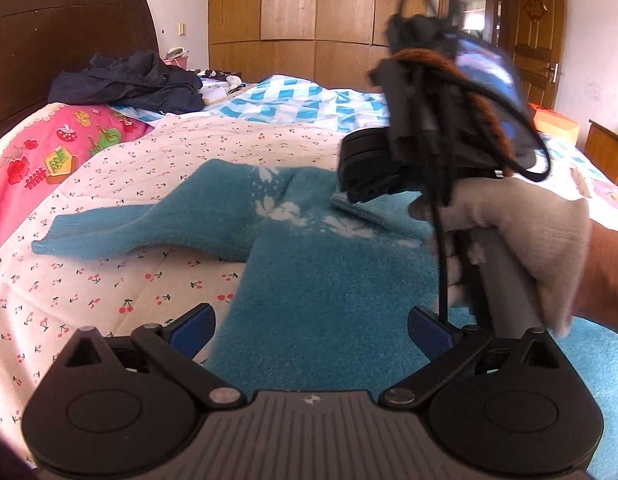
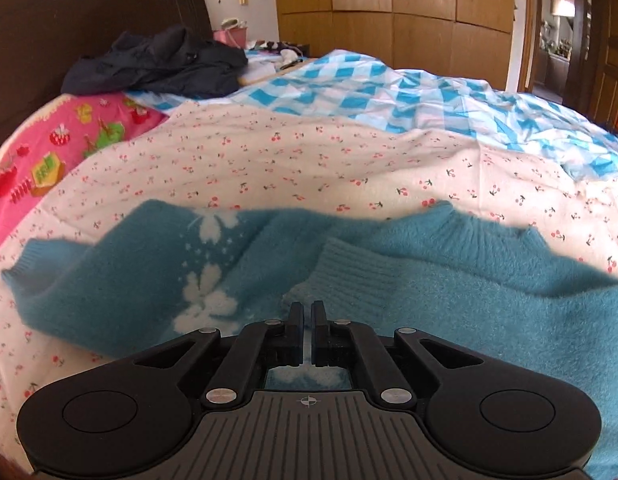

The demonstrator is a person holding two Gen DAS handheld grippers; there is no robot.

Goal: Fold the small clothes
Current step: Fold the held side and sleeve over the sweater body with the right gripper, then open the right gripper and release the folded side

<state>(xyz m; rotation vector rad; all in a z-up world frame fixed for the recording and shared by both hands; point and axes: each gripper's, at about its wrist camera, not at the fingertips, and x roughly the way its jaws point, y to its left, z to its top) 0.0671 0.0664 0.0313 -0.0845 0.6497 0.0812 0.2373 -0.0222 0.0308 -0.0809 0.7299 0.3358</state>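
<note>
A small fluffy teal sweater point(image 1: 309, 292) with white flower marks lies on the cherry-print sheet point(image 1: 121, 280). One sleeve point(image 1: 109, 232) stretches out to the left. My left gripper point(image 1: 309, 328) is open just above the sweater's body and holds nothing. My right gripper point(image 1: 369, 176), held by a gloved hand point(image 1: 521, 240), is over the sweater's right part in the left wrist view. In the right wrist view the right gripper point(image 2: 307, 312) is shut on the sweater point(image 2: 469, 300), with the ribbed cuff point(image 2: 349, 268) of the folded-in sleeve just ahead of its tips.
The bed also carries a pink fruit-print blanket point(image 1: 41, 152), a dark jacket point(image 1: 129, 84) near the headboard point(image 1: 69, 32) and a blue-white checked cover point(image 2: 389, 92). Wooden wardrobes point(image 2: 389, 12) stand behind the bed.
</note>
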